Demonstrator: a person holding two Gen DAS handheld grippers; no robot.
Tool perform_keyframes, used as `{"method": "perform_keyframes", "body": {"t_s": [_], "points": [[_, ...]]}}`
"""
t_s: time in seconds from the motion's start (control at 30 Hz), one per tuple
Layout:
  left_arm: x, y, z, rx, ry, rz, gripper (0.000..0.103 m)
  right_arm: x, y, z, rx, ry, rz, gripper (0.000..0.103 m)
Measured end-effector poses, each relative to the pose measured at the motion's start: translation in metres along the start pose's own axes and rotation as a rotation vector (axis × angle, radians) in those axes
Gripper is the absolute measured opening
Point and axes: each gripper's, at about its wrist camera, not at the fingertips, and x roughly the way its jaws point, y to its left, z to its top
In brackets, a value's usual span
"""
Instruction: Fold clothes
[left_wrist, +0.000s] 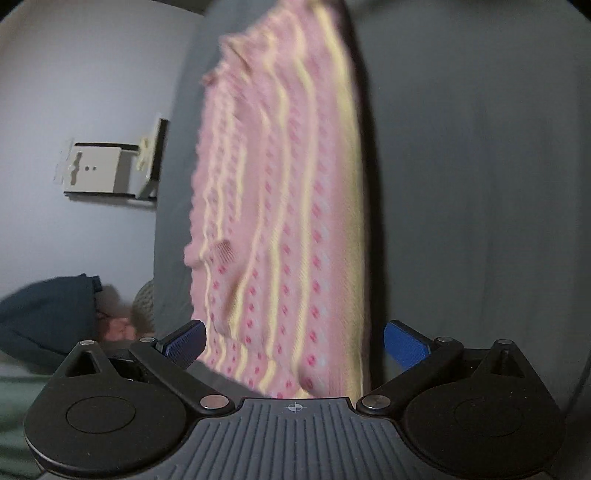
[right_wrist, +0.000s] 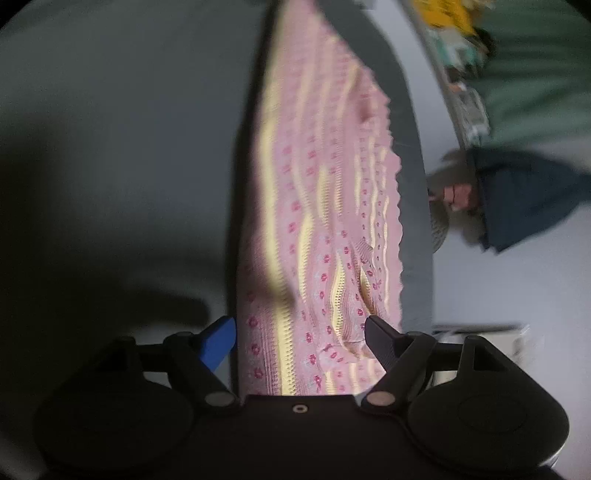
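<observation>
Evidently you hold both the left gripper (left_wrist: 293, 345) and right gripper (right_wrist: 300, 338) spread wide, straddling the pink knit garment (left_wrist: 280, 206) on the grey surface (left_wrist: 480, 184); neither pinches it; you seem poised to take opposite edges.

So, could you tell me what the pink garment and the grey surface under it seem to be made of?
The pink garment looks knitted, probably soft yarn: ridged cream stripes, rows of small pink dots and a scalloped edge show. The grey surface looks like smooth matte fabric, perhaps a sheet, with faint creases; blur leaves that open.
</observation>
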Motion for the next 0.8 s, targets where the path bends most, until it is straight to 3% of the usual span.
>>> {"method": "perform_keyframes", "body": {"t_s": [0.13, 0.3, 0.53, 0.8], "points": [[0.003, -0.024, 0.012, 0.181, -0.008, 0.102, 0.103, 0.007, 0.011, 0.012, -0.011, 0.002, -0.017, 0.081], [0.016, -0.044, 0.018, 0.278, 0.004, 0.114, 0.103, 0.021, 0.016, 0.026, 0.009, 0.019, -0.071, 0.082], [0.044, -0.042, 0.031, 0.249, 0.043, 0.222, 0.103, 0.035, 0.012, 0.034, 0.051, 0.054, -0.128, 0.083], [0.056, -0.032, 0.028, 0.23, 0.058, 0.214, 0.103, 0.053, 0.004, 0.02, 0.042, 0.142, -0.173, 0.084]]}}
